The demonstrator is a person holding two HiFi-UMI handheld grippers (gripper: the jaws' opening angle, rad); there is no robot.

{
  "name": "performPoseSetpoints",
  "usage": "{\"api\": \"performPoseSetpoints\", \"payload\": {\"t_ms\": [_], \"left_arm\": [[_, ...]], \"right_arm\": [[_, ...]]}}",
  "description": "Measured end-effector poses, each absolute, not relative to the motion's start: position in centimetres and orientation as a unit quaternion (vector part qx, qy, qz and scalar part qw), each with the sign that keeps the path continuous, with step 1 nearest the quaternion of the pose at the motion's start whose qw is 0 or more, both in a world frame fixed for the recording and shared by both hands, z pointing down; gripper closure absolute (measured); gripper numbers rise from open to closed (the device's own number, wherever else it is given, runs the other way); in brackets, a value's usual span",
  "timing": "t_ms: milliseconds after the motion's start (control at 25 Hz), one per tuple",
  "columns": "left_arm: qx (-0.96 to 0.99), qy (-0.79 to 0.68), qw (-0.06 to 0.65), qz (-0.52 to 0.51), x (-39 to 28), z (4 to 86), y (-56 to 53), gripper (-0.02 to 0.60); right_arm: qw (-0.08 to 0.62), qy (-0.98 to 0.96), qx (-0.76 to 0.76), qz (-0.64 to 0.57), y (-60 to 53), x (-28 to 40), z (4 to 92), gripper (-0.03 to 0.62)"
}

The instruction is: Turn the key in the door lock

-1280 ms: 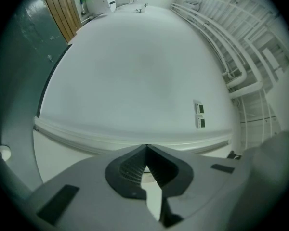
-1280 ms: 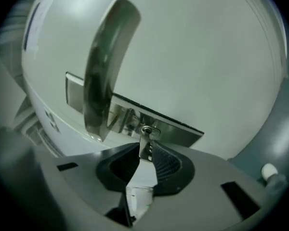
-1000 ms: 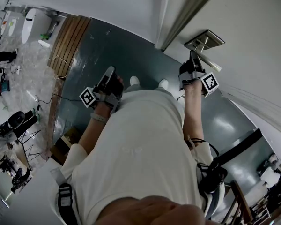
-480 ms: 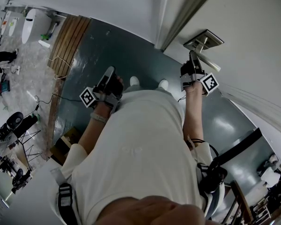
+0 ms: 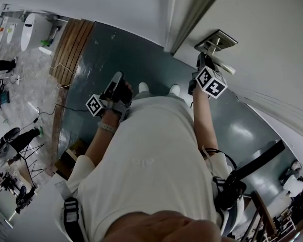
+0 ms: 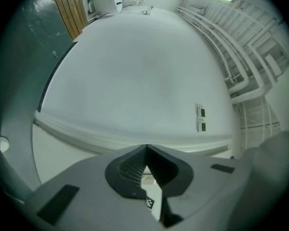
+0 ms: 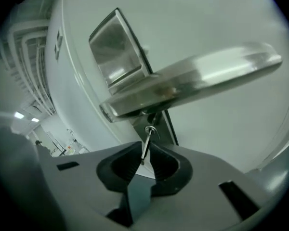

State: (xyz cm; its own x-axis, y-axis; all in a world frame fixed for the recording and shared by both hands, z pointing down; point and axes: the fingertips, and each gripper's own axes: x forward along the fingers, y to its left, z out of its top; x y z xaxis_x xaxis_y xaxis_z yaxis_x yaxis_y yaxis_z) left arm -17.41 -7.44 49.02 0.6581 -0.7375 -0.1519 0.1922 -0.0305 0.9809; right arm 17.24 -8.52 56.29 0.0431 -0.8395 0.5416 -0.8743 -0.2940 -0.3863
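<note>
A thin silver key (image 7: 145,146) sticks out of the lock cylinder (image 7: 151,129) just under the steel lever handle (image 7: 192,83) on the white door. My right gripper (image 7: 145,154) is shut on the key, whose flat head is seen edge-on between the dark pads. In the head view the right gripper (image 5: 203,64) reaches up to the handle (image 5: 219,60) and its square plate (image 5: 216,38), with its marker cube below. My left gripper (image 5: 117,80) hangs level over the floor, away from the door, shut (image 6: 147,150) with nothing in it.
The door frame (image 5: 192,14) runs up beside the lock. A stack of wooden boards (image 5: 73,42) leans at the far left of the dark green floor (image 5: 121,49). The person's shoes (image 5: 144,87) stand close to the door. The left gripper faces a white wall with sockets (image 6: 201,118).
The right gripper has rolled about its own axis at the lock: its marker cube has swung from the right side round to the front. The left gripper has kept still.
</note>
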Motion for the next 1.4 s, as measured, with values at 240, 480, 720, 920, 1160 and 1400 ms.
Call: {"api": "performPoseSetpoints", "payload": {"t_ms": [240,480,720,920,1160,1400], "left_arm": [[0.613,-0.218,0.664,-0.369,-18.2,49.0,-7.5,0.574],[0.613,-0.219,0.661,-0.373,-18.5,48.9,-7.5,0.574],[0.617,-0.222,0.659,-0.368,-18.5,48.7,-7.5,0.574],[0.620,-0.228,0.658,-0.362,-18.3,48.8,-7.4,0.574],[0.624,-0.237,0.655,-0.353,-18.3,48.8,-7.2,0.574],[0.623,-0.237,0.656,-0.356,-18.3,48.8,-7.1,0.574]], "right_arm": [[-0.057,-0.575,0.707,0.408,-8.5,17.2,56.0,0.540],[-0.249,-0.547,0.632,0.489,-8.5,17.2,55.6,0.549],[-0.405,-0.497,0.547,0.538,-8.1,17.4,55.9,0.548],[-0.549,-0.454,0.437,0.549,-8.0,17.6,56.5,0.553],[-0.660,-0.440,0.315,0.521,-8.1,18.1,57.2,0.554],[-0.664,-0.453,0.296,0.517,-8.2,18.0,57.4,0.554]]}}
